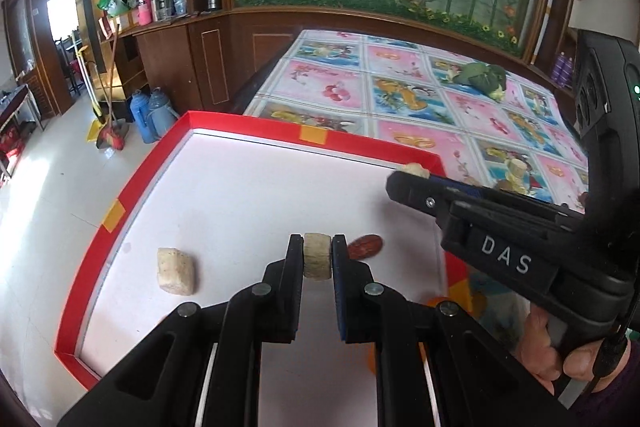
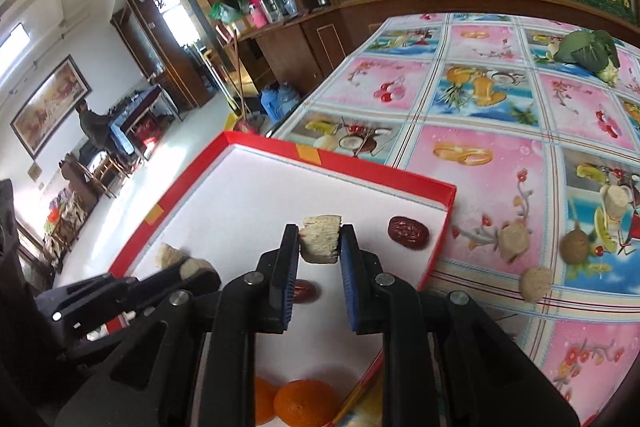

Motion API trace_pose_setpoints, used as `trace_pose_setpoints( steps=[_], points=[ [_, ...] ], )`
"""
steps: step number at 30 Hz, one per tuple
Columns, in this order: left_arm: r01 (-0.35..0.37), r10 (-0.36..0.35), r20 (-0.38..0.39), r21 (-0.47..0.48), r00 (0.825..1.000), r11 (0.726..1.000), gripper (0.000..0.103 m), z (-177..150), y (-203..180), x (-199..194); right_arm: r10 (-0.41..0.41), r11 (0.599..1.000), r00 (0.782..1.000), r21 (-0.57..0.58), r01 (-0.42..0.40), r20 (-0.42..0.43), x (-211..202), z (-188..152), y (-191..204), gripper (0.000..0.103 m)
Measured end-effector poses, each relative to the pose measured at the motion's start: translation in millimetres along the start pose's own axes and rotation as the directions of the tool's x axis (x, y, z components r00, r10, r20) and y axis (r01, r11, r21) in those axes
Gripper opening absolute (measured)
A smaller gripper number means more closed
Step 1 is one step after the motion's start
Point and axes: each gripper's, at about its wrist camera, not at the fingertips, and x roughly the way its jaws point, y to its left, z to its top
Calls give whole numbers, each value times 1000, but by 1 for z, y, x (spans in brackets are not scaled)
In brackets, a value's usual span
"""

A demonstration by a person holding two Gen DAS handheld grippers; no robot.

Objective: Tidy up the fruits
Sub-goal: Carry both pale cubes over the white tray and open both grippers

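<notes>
While both grippers carry pale chunks over the red tray (image 1: 132, 187), the step in hand looks like setting them down inside it. The left gripper (image 1: 318, 259) is clamped on a small round chunk (image 1: 317, 261), held just above the tray's white floor, with a cube (image 1: 176, 271) lying on the floor to its left and a date (image 1: 365, 246) just beyond its right finger. The right gripper (image 2: 320, 241) is closed on a rough-edged chunk (image 2: 321, 237) over the tray's middle, with a second date (image 2: 409, 233) near the tray's right wall and another date (image 2: 306, 291) under its left finger. Two oranges (image 2: 306, 401) sit at the tray's near edge. More pale chunks (image 2: 514, 237) and a leafy vegetable (image 2: 590, 53) lie on the tablecloth (image 2: 480, 155), outside the tray to the right. To do this well, I would lower each chunk until it nearly touches the floor before letting go, so it does not bounce or roll; the round one seems likeliest to roll. Setting the left chunk beside the cube would keep like with like and clear of the dates. The grippers are close together over the tray, so releasing one at a time and lifting straight up should avoid a knock.
</notes>
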Motion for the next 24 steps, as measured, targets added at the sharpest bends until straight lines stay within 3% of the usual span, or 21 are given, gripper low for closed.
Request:
trace_pose_setpoints(
  steps=[10,20,22,24],
  points=[
    [-31,30,-33,-34,999,999,12,-6,19,14,-32,998,998,-47,29,-60,14,-8,3,23],
    [-61,59,-68,-32,996,998,13,-13,24,19,-39,999,995,-19,38,-90,19,-10,-2,25],
    [-63,60,-74,-40,995,997,18,-13,25,19,-25,1000,995,-16,24,-95,18,-9,-3,29],
    [-82,79,-75,-47,994,995,39,-13,27,18,-11,1000,995,-12,10,-95,16,-9,-2,37]
  ],
)
